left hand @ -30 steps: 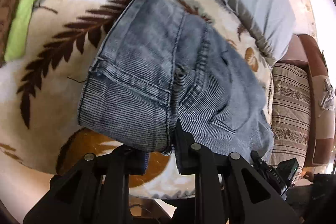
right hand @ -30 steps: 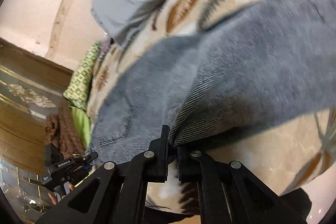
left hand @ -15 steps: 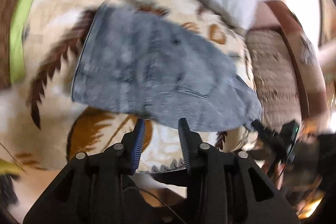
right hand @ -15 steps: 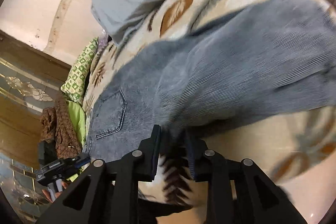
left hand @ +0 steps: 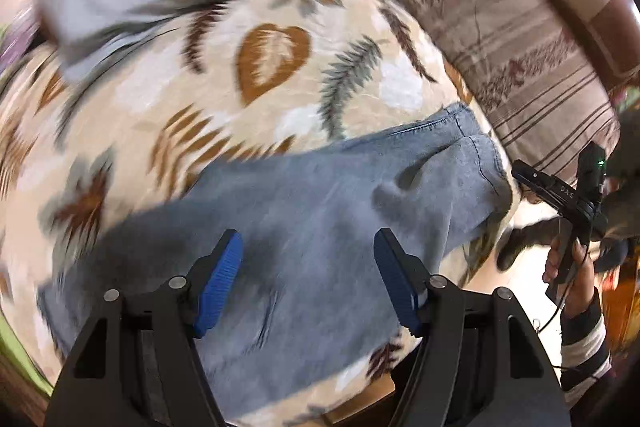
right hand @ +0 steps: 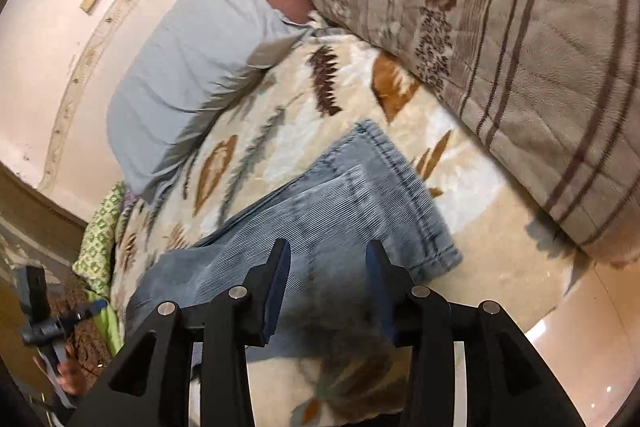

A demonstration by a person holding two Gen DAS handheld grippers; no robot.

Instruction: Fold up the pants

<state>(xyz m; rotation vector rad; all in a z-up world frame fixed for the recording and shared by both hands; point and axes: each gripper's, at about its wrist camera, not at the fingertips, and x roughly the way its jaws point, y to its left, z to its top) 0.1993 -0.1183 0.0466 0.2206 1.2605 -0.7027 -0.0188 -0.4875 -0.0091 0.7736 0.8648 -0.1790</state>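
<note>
We see both tongs empty. The left tongs (left hand: 308, 279) have just been opening and stand wide, nothing between the pads, hovering over the mid-length of the faded blue corduroy-ribbed denim pants (left hand: 320, 211). The right tongs (right hand: 328, 287) have also just been opening, a narrower gap, no cloth in it. The pants lie flat on the cream leaf-patterned fleece blanket (right hand: 280, 115) on the bed. From the right tongs the long axis runs diagonally; the stitched hem end (right hand: 404, 187) lies just ahead, so we judge the right hand nearer that end for the coming fold.
</note>
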